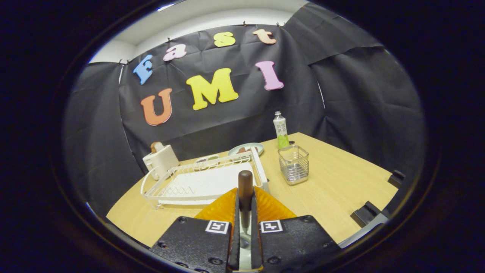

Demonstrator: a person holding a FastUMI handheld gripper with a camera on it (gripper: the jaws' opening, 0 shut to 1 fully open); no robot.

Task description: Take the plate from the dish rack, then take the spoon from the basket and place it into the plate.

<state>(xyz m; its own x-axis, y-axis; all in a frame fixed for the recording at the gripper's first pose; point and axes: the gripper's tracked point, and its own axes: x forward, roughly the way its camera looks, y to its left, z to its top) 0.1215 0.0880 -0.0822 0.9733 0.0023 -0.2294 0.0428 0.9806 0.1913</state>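
At the far left of the wooden tabletop [341,189] stands a white toaster [161,160] with something brown sticking up from its top slot. Just beside it lies the white wire dish rack [197,182], tilted in this view; its wires sit above a white drip tray, and it carries no plate. Behind the far edge of the rack a small clear dish [207,159] is partly hidden by the wires.

In the middle, close to the camera, the hand-held gripper [245,212] is clenched on the spoon [245,189] — both fingers press on its metal stem. The dark wooden handle of the spoon points up and away from the fingers, in front of the near edge of the rack. The bowl end of the spoon seems to be low between the fingers, but it is not clear. Under the fingers lies an orange ribbed plate [223,208], touching the near corner of the rack.

Farther back, beyond the rack, sits a pale plate [246,148] with some brownish food on it. To the right of it stands a green-labelled bottle [280,131] with a white cap — upright, near the booth wall. Just in front of the bottle is the wire basket [293,164], upright and apart from the rack.
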